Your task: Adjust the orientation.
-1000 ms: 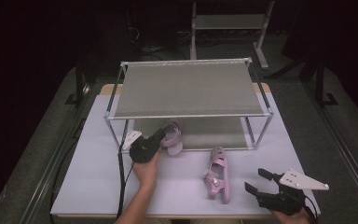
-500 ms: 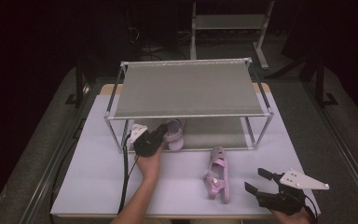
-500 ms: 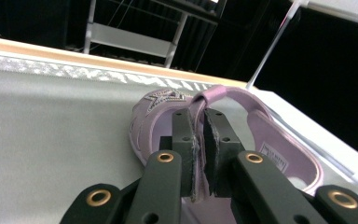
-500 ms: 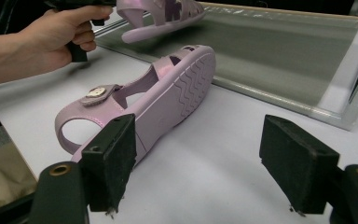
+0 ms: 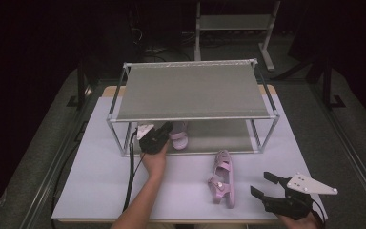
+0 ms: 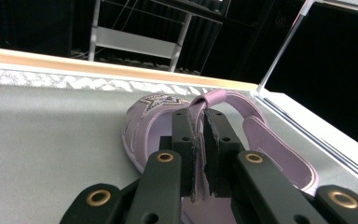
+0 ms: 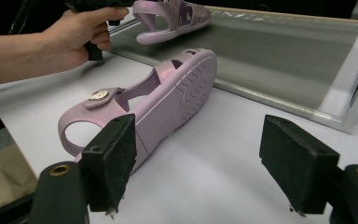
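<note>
We see the left hand-held gripper (image 5: 167, 130) clamped on the heel strap of a pink sandal (image 6: 168, 122) over the rack's lower shelf (image 5: 219, 136). The second sandal (image 5: 221, 177) lies on its side on the desk (image 5: 95, 181), near the right hand-held gripper (image 5: 264, 183), whose jaws stand apart, holding nothing.

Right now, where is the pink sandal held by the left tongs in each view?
High view: held sandal sits left of centre, at the rack's lower shelf.
Left gripper view: centre, its strap pinched in the left tongs.
Right gripper view: top centre, above the shelf.
Shared landmark: the grey lower shelf.
</note>
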Demonstrator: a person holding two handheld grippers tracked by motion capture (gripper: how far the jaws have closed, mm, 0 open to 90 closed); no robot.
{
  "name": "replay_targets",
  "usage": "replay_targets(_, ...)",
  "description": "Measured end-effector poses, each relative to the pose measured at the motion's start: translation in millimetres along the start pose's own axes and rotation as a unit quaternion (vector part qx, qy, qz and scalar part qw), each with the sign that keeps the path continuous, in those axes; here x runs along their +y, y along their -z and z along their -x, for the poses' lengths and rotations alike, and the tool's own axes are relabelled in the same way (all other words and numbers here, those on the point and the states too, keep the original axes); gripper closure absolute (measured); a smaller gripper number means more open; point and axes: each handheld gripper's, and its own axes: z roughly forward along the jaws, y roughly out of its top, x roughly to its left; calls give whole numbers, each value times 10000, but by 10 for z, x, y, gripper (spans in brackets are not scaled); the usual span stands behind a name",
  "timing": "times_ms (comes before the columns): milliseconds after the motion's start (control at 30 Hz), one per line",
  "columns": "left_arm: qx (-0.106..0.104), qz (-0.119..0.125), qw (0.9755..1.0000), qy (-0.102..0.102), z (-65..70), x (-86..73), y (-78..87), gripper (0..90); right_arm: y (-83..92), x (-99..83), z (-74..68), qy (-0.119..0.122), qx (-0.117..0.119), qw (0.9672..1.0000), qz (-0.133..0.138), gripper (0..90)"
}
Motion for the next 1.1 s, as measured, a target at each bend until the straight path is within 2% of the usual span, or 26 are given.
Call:
replay_targets(67,44,-18,9999,-143,-27,0,-5,838,-2,1,-3,2,12,10000,1,267)
replay_targets(100,27,-41,9999,-110,-28,-5,-12,838,-3,1,-3,10,19,10000,-8,267)
replay_targets(167,46,-71,9997,-244,-55,-13,-23,838,-6,0,-4,25,24,10000,-4,267)
replay_targets(400,64,-82,9998,-190,-13,-27,-36,836,-7,1,-12,20,50,10000,-18,267)
replay_targets(733,25,-177,9995,-277,10,-48,-50,831,-7,2,-16,35,50,10000,-25,267)
replay_targets(867,-38,-228,9992,-339,2,-54,-45,825,-7,1,-16,38,54,10000,-29,267)
replay_targets(933,-75,-233,9993,-287,-3,-51,-43,816,-8,0,-15,37,56,10000,-32,267)
replay_targets(1033,-263,-252,9992,-133,-33,-49,-41,759,-13,0,-15,55,58,10000,-38,267)
replay_targets(1100,-293,-289,9990,-185,-30,-46,-24,719,-14,0,-23,37,70,10000,-48,267)
